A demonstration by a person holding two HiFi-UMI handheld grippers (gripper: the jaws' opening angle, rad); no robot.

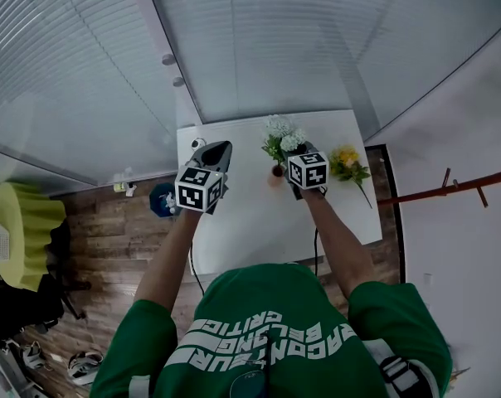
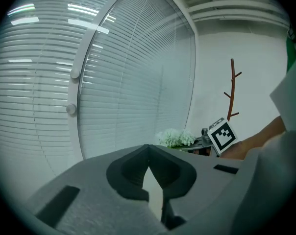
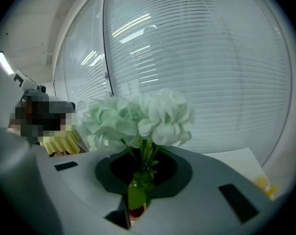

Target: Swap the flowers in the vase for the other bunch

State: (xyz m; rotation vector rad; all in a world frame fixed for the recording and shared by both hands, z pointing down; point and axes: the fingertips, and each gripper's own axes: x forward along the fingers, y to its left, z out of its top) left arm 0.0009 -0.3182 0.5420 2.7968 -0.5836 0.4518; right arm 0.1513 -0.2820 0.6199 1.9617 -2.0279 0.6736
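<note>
A bunch of white flowers stands upright over the white table. My right gripper is shut on its green stems. A small reddish-brown vase sits just below the stems; whether they reach into it I cannot tell. A yellow bunch lies on the table to the right. My left gripper hovers over the table's left part, its tips together and nothing between them. From the left gripper view the white flowers show to the right.
Curved window blinds rise behind the table. A small white object sits at the table's back left corner. On the wooden floor to the left lie a blue thing and a yellow-green stool. A brown branch-like rack stands at the right.
</note>
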